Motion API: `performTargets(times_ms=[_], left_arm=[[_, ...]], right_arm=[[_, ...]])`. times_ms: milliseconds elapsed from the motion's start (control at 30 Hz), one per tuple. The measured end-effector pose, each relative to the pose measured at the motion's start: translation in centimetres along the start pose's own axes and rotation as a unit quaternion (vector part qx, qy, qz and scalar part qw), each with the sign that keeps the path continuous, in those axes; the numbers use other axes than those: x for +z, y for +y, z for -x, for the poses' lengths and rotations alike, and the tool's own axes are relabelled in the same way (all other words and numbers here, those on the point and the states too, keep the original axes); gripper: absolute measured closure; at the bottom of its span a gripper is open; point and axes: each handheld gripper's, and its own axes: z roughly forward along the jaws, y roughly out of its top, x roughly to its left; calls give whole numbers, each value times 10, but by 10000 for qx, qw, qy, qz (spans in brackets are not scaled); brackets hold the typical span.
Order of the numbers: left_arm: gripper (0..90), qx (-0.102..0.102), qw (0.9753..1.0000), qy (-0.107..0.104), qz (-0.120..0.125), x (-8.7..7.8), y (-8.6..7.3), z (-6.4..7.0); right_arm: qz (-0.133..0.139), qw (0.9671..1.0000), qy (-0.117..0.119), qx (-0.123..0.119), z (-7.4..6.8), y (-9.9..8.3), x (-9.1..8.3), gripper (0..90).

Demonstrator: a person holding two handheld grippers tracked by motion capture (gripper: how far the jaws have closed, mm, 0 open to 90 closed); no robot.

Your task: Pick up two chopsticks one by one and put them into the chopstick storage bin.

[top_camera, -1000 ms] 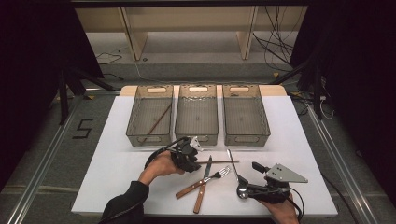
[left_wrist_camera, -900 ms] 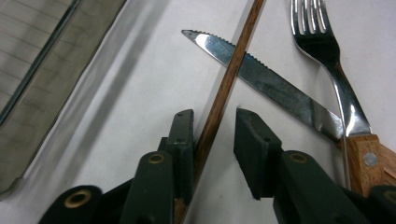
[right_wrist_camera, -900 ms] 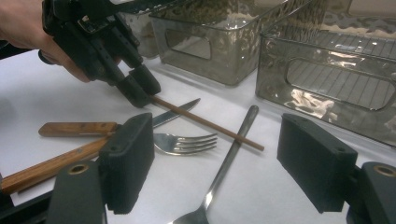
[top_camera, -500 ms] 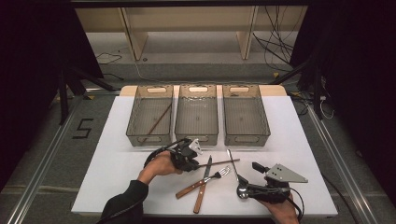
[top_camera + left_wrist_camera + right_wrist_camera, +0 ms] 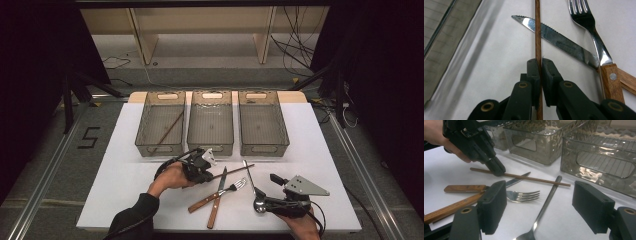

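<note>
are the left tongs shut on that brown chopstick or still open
Shut. The left tongs have both jaws pressed against the chopstick, which runs between them.

You worked at a white table [image 5: 125, 190] that stood on a grey floor [image 5: 55, 165] with a black "5" mark [image 5: 90, 137] at the left. Metal rails [image 5: 45, 180] ran along both sides. Far behind, a pale wooden shelf unit [image 5: 200, 30] stood under light, with black cables [image 5: 295, 50] at the right. Dark curtains [image 5: 40, 50] closed both sides.

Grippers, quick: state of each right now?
Left gripper: shut on the wooden chopstick.
Right gripper: open, holding nothing, astride the spoon.
</note>
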Motion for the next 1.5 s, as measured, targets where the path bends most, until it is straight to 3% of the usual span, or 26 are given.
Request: performTargets(times_ms=[533, 767, 1000, 1200, 1500], left_arm=[[848, -11, 9995, 119, 307, -39, 5, 8], [848, -245, 9974, 267, 626, -60, 6, 7], [848, -682, 9916, 582, 936, -83, -1, -3], [848, -1103, 9837, 802, 1174, -95, -14, -17], [848, -1645, 9689, 1152, 1448, -120, -35, -36]], right_arm=[[-1, 10000, 4, -14, 0, 0, -1, 283], [1, 10000, 5, -10, 0, 0, -1, 283], [-9, 10000, 9, -18, 0, 0, -1, 283], [-15, 10000, 4, -11, 0, 0, 0, 283], [-5, 10000, 4, -18, 0, 0, 0, 283]])
